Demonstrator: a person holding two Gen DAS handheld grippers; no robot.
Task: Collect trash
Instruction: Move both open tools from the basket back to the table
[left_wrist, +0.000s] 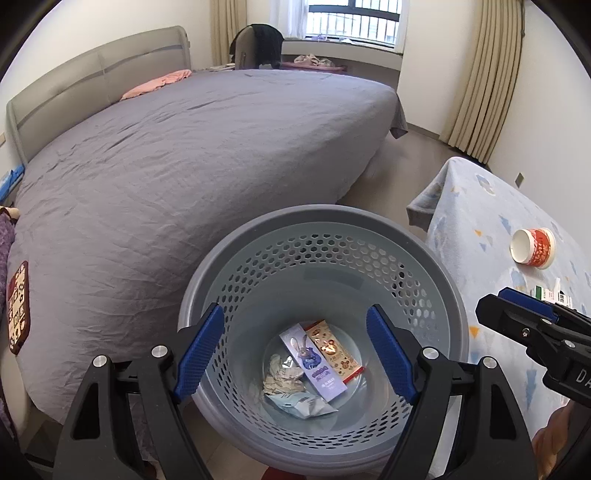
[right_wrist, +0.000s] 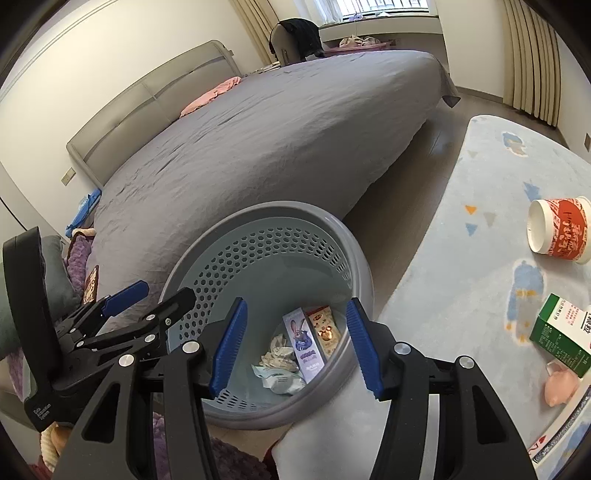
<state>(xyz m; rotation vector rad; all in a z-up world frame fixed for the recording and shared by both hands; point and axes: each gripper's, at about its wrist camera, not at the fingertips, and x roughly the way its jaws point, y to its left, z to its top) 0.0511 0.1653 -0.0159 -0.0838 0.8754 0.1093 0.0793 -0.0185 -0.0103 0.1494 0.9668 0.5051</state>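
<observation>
A grey perforated waste basket (left_wrist: 325, 236) stands on the floor between the bed and a low table; it also shows in the right wrist view (right_wrist: 258, 221). Inside lie a purple wrapper (left_wrist: 314, 362), an orange wrapper (left_wrist: 334, 350), crumpled paper (left_wrist: 280, 380) and a pale pouch (left_wrist: 303, 404). My left gripper (left_wrist: 295, 354) is open and empty above the basket's mouth. My right gripper (right_wrist: 295, 343) is open and empty over the basket's right rim. A red-and-white paper cup (right_wrist: 557, 230) lies on its side on the table, near a green box (right_wrist: 561, 332) and a pink piece (right_wrist: 559, 384).
A large bed with a grey cover (left_wrist: 192, 166) fills the left. The table has a pale blue patterned cloth (right_wrist: 480, 221). Curtains (left_wrist: 484, 74) hang at the far right. A chair with dark clothing (left_wrist: 258, 44) stands by the window. Purple cushions (right_wrist: 77, 258) lie at the bed's near side.
</observation>
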